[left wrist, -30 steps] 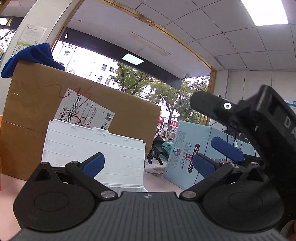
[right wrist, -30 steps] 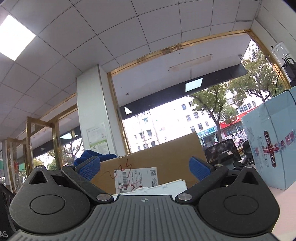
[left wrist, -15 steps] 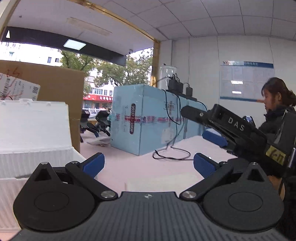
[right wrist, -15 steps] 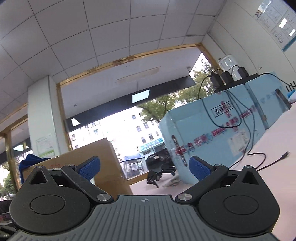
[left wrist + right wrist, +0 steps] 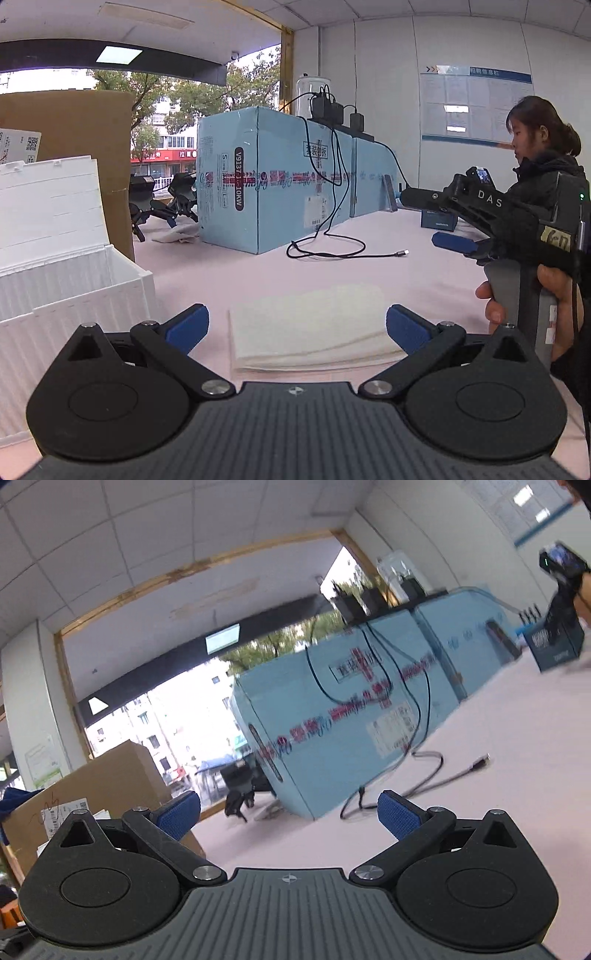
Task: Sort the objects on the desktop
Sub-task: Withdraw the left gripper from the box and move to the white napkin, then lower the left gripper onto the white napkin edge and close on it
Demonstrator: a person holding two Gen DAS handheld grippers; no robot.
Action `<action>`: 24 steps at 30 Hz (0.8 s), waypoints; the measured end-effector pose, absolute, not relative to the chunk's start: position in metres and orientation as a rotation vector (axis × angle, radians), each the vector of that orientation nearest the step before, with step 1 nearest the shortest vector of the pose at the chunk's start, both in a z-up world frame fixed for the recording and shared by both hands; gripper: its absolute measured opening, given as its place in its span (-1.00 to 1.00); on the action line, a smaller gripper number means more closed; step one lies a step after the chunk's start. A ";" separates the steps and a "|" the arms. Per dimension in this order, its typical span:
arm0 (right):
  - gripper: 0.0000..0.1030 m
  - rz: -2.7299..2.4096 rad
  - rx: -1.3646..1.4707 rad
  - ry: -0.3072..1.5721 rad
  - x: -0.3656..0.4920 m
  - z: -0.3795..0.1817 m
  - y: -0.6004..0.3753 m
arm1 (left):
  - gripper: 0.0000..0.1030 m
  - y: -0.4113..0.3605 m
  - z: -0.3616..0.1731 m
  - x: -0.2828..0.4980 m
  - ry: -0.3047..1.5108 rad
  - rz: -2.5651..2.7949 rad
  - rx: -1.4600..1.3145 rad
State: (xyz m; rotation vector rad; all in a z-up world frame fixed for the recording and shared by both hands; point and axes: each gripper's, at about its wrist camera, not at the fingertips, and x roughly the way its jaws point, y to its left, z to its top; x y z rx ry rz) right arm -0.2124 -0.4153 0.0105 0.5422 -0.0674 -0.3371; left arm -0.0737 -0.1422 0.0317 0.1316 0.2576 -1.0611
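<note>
A: Item: cloth (image 5: 314,325), white, folded. Location: flat on table (image 5: 424,266), just ahead of left tool (image 5: 297,326), beside open white bin (image 5: 74,295).

B: Handling: likely soft, light, limp; layers apt to slip apart. Hold: near folded edge, pinching all layers.

A: Left tool: spread wide, empty. Right tool (image 5: 290,818): likewise spread, empty, aimed over table.

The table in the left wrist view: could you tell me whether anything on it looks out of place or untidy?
A black cable trails off the blue box and lies in a loose loop on the table, plug end free. The white storage box stands open. The folded white cloth lies flat and neat.
</note>
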 end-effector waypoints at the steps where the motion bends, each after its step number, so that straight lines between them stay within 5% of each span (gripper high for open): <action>1: 1.00 -0.315 0.567 -0.039 -0.210 0.009 -0.421 | 1.00 -0.145 0.031 -0.072 0.279 -1.055 0.139; 13: 1.00 -0.288 0.621 0.226 -0.167 0.000 -0.424 | 1.00 -0.186 0.022 -0.065 0.458 -0.992 0.215; 19: 1.00 -0.309 0.655 0.240 -0.167 -0.002 -0.430 | 1.00 -0.226 0.029 -0.029 0.767 -0.867 -0.006; 24: 1.00 -0.317 0.703 0.244 -0.168 -0.005 -0.437 | 1.00 -0.244 0.028 -0.024 0.702 -0.730 0.069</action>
